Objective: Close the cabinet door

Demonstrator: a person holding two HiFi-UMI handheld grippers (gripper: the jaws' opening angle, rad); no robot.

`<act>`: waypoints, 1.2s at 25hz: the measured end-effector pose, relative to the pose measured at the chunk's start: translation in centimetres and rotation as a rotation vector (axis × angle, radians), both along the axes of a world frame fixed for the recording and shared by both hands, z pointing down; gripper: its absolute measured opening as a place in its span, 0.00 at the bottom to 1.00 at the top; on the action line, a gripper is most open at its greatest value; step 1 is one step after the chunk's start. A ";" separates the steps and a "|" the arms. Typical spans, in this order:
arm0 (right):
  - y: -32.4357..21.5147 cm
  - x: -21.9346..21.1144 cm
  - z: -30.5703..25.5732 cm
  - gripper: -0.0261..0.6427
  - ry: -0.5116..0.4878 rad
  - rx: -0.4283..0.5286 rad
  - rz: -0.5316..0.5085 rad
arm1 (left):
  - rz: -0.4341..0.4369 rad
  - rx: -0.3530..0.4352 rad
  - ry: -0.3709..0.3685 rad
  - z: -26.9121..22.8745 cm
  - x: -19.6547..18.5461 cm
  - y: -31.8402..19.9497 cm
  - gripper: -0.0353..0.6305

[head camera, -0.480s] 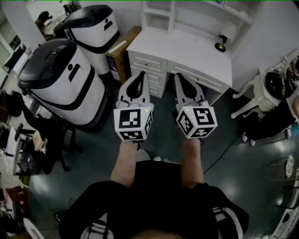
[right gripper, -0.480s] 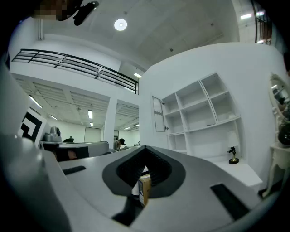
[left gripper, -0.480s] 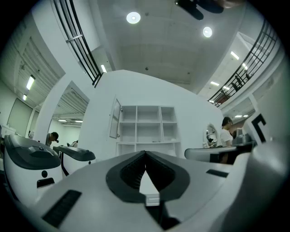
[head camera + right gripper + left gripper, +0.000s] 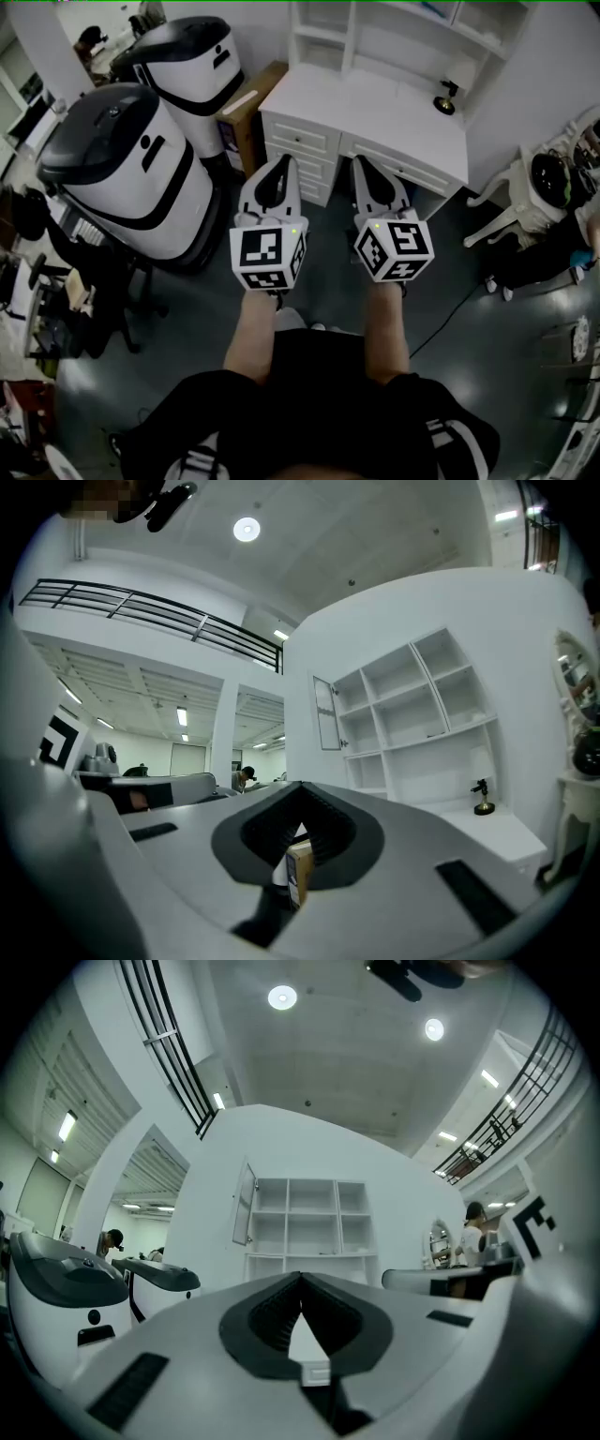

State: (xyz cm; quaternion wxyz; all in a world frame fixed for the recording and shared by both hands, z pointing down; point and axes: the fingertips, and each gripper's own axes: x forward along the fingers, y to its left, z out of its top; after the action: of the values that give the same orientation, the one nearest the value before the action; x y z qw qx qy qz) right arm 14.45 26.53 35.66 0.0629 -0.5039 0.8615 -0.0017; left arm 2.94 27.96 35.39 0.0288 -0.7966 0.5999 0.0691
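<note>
The person is holding both grippers out side by side, roughly level, and is aiming them at twelve o'clock. The left gripper [image 4: 279,160] is showing its jaws pressed together at the tips, with nothing between them. The right gripper [image 4: 362,160] is likewise closed and empty. Through the opening behind its tips, a slice of a cardboard box [image 4: 249,105] is showing, well beyond the gripper and not gripped. Neither gripper is touching anything.

The cabinet door [image 4: 244,1206] is standing open at twelve o'clock, well apart from both grippers. It is hanging on the left edge of a white shelf unit [image 4: 309,1218] and is swinging out from it at an angle. The shelf unit is sitting on a white desk [image 4: 375,108] with drawers, and a small dark ornament [image 4: 442,92] is standing on the desktop at about one o'clock.

At ten o'clock two large white-and-black machines [image 4: 131,173] are standing on the dark glossy floor [image 4: 487,347], with the cardboard box leaning between them and the desk. A white chair [image 4: 511,192] is standing at two o'clock. Overhead, round ceiling lights [image 4: 282,997] are glowing, and a black railing [image 4: 141,607] is running along an upper level.
</note>
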 end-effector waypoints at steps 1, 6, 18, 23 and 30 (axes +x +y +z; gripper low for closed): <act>-0.3 -0.3 0.0 0.06 -0.002 -0.002 0.003 | -0.002 -0.002 0.002 0.1 -0.5 -0.2 0.07; -2.4 -4.1 0.1 0.06 -0.006 -0.027 -0.004 | -0.035 -0.015 0.021 -0.1 -5.2 -1.6 0.07; -5.9 -22.4 0.5 0.06 0.060 -0.022 -0.175 | -0.234 -0.002 0.108 0.1 -23.4 -3.8 0.07; -7.7 -23.5 1.2 0.06 0.104 -0.028 -0.118 | -0.220 -0.002 0.149 1.6 -25.4 -4.6 0.07; -8.8 -25.5 0.5 0.06 0.125 -0.003 -0.102 | -0.187 0.009 0.170 1.6 -26.5 -5.6 0.07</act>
State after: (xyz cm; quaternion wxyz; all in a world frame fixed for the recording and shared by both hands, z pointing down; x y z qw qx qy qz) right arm -11.05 17.73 36.17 0.0081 -0.4586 0.8882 0.0255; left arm -23.52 22.37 37.02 -0.0124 -0.7284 0.6713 0.1362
